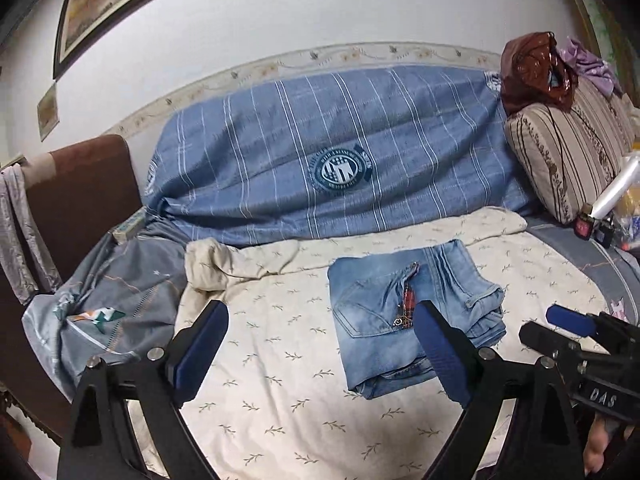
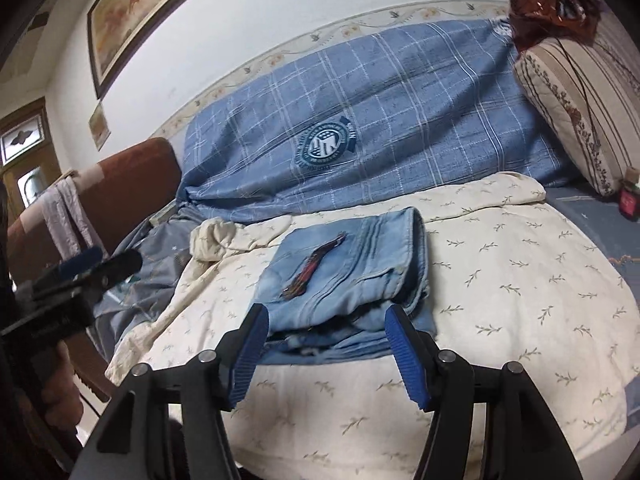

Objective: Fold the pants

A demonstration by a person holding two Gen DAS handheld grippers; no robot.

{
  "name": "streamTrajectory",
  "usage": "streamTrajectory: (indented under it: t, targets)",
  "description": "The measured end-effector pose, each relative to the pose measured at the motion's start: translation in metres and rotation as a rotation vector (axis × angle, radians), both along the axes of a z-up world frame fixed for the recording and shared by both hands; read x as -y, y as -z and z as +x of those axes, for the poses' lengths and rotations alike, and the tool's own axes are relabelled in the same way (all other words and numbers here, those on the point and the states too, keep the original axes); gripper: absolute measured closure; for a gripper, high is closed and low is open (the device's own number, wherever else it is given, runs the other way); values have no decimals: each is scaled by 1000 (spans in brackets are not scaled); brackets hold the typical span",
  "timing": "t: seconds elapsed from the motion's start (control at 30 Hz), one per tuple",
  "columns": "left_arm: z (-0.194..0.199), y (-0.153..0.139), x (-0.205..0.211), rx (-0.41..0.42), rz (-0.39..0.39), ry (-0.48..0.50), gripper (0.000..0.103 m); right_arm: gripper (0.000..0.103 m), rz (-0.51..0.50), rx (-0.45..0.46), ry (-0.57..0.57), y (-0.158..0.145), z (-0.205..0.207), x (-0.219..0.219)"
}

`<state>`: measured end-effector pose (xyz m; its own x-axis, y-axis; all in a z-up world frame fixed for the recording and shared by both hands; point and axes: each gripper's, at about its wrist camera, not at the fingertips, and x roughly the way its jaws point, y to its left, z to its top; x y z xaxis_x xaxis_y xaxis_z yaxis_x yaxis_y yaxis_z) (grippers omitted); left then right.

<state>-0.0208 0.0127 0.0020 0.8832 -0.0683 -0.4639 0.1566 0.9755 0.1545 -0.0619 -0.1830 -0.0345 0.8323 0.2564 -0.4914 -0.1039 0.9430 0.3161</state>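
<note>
The pants (image 1: 412, 320), light-blue jeans folded into a compact stack, lie flat on the cream leaf-print blanket (image 1: 280, 412). The left gripper (image 1: 320, 344) hovers at the stack's near-left edge, fingers spread wide and empty; its right finger overlaps the denim in view. The right gripper (image 2: 326, 344) points at the stack's near edge, fingers parted, gripping nothing, level with the blanket.

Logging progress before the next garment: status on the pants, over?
Left gripper open, empty. Right gripper open, empty, at the near edge of the jeans. Jeans folded into a compact stack on the cream quilt. Nothing in the way.
</note>
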Motion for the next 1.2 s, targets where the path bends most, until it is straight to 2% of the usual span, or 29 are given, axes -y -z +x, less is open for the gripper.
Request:
streamTrajectory:
  t: [0.37, 0.5, 1.0, 1.2]
  targets:
    - [-26, -21, -17, 57, -29, -22, 4, 38, -42, 122, 7, -52, -35, -22]
    - [-30, -21, -23, 59, -43, -33, 4, 37, -69, 162, 28, -62, -44, -29]
    - [-15, 3, -46, -10, -69, -109, 4, 37, -84, 136, 26, -54, -37, -40]
    - [-8, 12, -49, -24, -54, -144, 4, 37, -96, 118, 14, -45, -32, -45]
